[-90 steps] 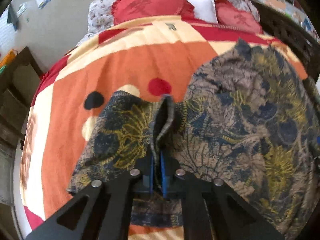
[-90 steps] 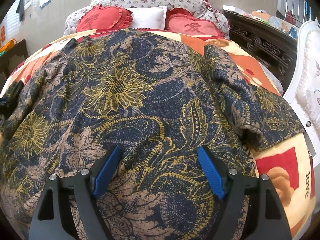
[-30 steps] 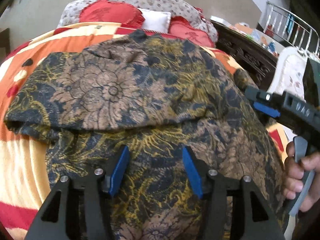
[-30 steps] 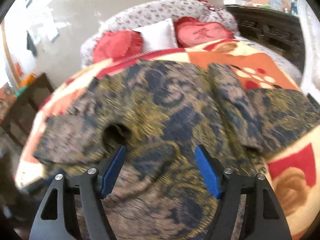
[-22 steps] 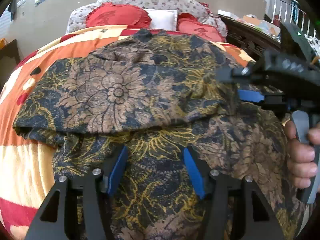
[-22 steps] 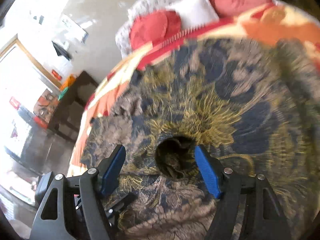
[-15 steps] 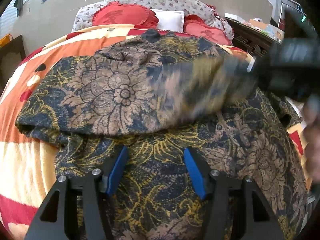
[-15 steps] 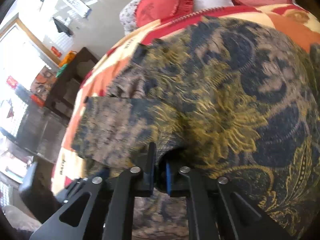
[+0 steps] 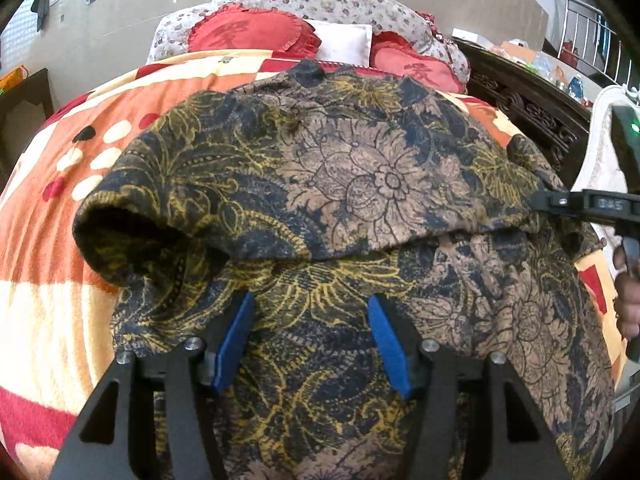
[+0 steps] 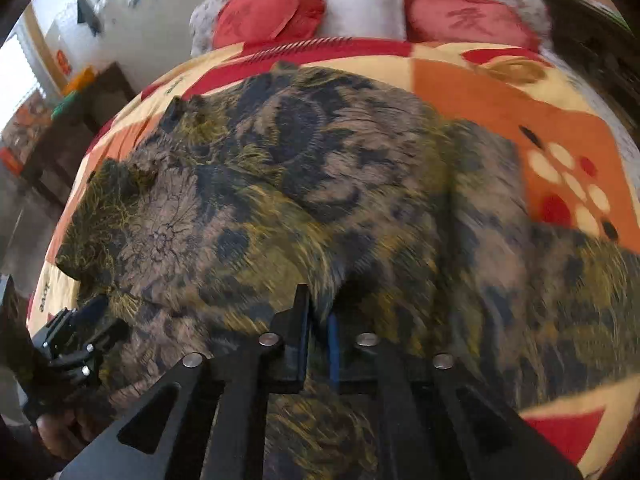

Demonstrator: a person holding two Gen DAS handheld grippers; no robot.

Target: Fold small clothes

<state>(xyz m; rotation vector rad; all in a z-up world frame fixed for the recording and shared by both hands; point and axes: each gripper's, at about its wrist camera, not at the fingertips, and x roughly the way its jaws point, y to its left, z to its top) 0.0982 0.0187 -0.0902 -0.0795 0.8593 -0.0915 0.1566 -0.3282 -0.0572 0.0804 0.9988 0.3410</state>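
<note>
Moved since a second ago: right gripper [image 10: 318,320] was spread wide over the cloth, now its blue pads are pinched together on the edge of the folded-over flap and it's dragging that flap toward the right side of the bed
Left gripper: left gripper [image 9: 310,334] hasn't really budged, fingers apart, hovering over the lower part of the floral shirt [image 9: 360,184] with nothing between them
Where the shirt is: spread flat on the orange blanket [image 9: 48,208], one sleeve side already laid across the body, fold line running right across the left wrist view
What it means: looks like the first side fold is down and the right hand is tugging it straight; the other sleeve probably comes next
Blur: right wrist view is smeary, so it's mid-motion
Writing: "love" printed on the blanket near the pillows; red heart cushions [image 10: 466,16] carry a Chinese character; lettering on the right gripper's body is too small to read for sure
</note>
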